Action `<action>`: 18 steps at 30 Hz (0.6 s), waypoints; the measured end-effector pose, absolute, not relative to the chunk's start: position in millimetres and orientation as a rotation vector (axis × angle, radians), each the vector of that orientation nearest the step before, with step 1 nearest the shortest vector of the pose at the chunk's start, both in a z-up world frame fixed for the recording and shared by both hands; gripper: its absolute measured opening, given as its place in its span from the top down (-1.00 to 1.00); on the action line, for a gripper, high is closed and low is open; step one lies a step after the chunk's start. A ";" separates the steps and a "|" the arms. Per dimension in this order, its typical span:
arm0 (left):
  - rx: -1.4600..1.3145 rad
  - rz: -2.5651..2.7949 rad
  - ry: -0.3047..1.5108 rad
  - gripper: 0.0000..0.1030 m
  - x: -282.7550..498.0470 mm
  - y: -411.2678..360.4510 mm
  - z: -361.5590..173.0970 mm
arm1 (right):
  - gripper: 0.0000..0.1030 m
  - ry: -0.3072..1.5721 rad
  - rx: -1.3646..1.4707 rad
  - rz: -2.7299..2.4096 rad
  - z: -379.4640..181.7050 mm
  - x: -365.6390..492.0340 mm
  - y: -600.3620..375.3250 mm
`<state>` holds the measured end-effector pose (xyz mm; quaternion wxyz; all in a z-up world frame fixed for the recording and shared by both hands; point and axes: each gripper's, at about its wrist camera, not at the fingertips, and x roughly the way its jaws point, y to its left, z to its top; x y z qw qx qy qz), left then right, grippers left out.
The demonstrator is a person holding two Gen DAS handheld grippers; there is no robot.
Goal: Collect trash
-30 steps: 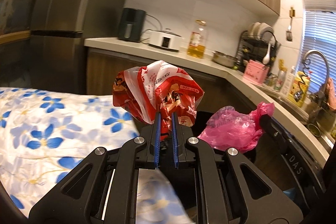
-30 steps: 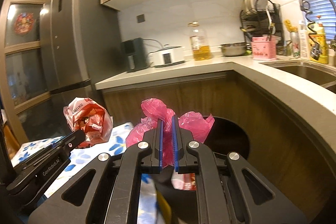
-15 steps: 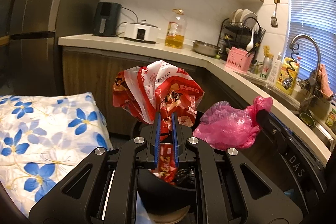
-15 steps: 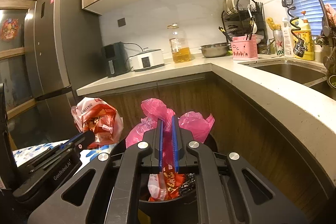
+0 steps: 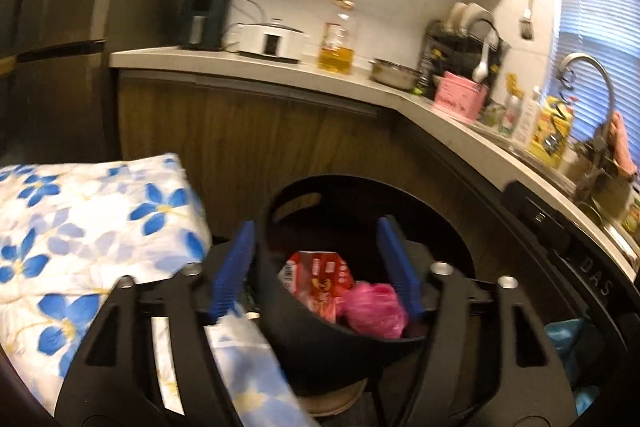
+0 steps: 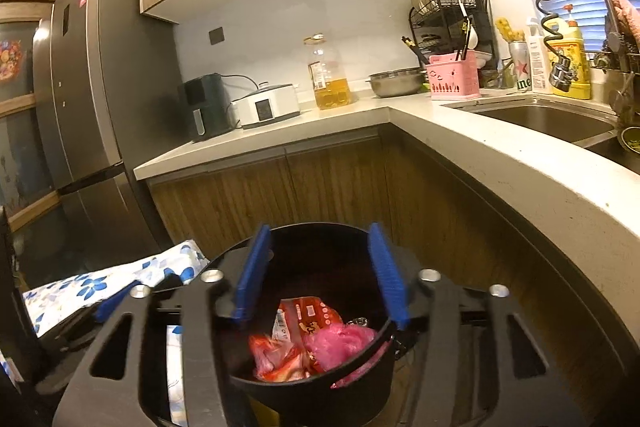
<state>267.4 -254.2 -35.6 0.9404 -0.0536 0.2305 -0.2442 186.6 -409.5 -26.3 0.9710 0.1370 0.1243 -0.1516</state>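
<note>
Both sets of tongs are positioned above a black trash bin [image 6: 320, 383] that stands on the floor in front of the wooden kitchen cabinets.

Left tongs [image 5: 316, 267]: the jaws have just been opening and now stand spread wide, with nothing pinched between the blue pads [image 5: 234, 267]. The far rim of the bin and its contents show through the gap.

Right tongs [image 6: 320, 271]: the jaws have likewise just been opening and stand spread apart, holding nothing. The blue pads [image 6: 386, 271] frame the bin mouth from above.

Trash location: the red snack wrapper [image 6: 304, 323] lies inside the bin, toward the left of the contents. The crumpled pink plastic bag [image 6: 340, 343] lies inside the bin just beside the wrapper, on its right and touching it. In the left wrist view the same two items appear in the same order: red snack wrapper [image 5: 320, 279], pink plastic bag [image 5: 374, 311].

Surroundings: a table covered with a white cloth with blue flowers [image 5: 92, 227] stands to the left of the bin, with its corner near the bin rim. The left wrist view is motion-blurred.
</note>
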 end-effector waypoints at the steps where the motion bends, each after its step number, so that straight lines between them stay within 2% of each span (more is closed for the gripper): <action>1: -0.108 -0.479 0.463 -0.41 265.0 -247.7 -34.8 | -0.24 0.255 0.274 -0.310 -26.2 185.2 -408.1; 6: -0.081 -0.349 0.414 -0.72 244.9 -215.6 -27.3 | -0.67 0.271 0.263 -0.297 -26.4 175.6 -391.2; 10: -0.055 -0.259 0.399 -0.78 227.0 -187.7 -21.4 | -0.76 0.322 0.231 -0.270 -25.7 171.4 -368.3; 12: -0.048 -0.230 0.390 -0.82 217.3 -174.6 -18.2 | -0.87 0.332 0.210 -0.253 -25.6 167.0 -355.9; 18: -0.045 -0.152 0.366 -0.87 183.0 -132.0 -7.9 | -0.89 0.341 0.166 -0.190 -22.0 145.9 -320.7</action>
